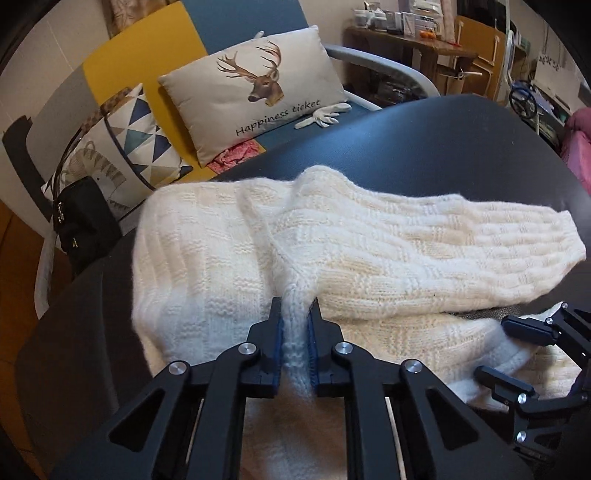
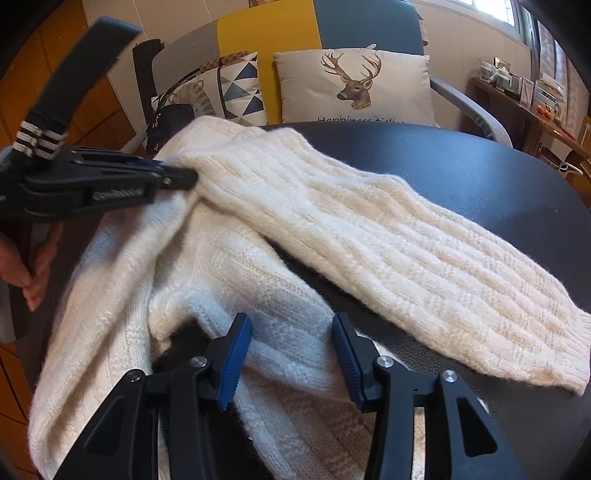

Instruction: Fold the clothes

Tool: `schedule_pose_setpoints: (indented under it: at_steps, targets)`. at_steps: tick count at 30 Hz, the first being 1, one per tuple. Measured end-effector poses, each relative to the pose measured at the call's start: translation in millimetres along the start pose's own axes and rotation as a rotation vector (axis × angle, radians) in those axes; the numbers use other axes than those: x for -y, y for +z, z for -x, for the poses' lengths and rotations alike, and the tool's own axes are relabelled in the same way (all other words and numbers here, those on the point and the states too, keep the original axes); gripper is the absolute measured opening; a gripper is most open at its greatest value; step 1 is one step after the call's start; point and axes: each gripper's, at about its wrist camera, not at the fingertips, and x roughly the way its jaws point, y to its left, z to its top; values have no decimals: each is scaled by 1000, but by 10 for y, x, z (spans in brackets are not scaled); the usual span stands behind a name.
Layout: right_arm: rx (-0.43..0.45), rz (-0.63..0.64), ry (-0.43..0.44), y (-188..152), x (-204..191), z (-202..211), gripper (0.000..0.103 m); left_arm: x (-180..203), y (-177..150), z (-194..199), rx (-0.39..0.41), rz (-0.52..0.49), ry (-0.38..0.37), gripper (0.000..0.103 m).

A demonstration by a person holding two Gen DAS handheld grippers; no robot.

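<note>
Now my left claw [image 1: 295, 314] pinches a ridge of the cream sweater [image 1: 229, 251] on the dark bench [image 1: 461, 140]; my right claw [image 2: 291, 332] stands spread over knit at six o'clock.

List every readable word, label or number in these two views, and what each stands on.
"Happiness ticket": on the deer cushion, below the deer's head; in the right wrist view the table edge cuts off the lower part of it.
Raised lettering on the left gripper: too blurred to read.
Labels on the shelf items: too small.
</note>
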Motion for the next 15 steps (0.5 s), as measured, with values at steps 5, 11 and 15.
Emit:
schedule_pose_setpoints:
  at_steps: [5,11,15]
  targets:
    - [6,1,-11,-2,0,-12,47,-256,-55,315,84,85,12,11]
    - [1,-11,-21,27,11,-20,47,-779,-387,767,151,195,39,11]
    - [-3,-14,-35,50,7,-30,47,-1190,-821,895,137,285,67,11]
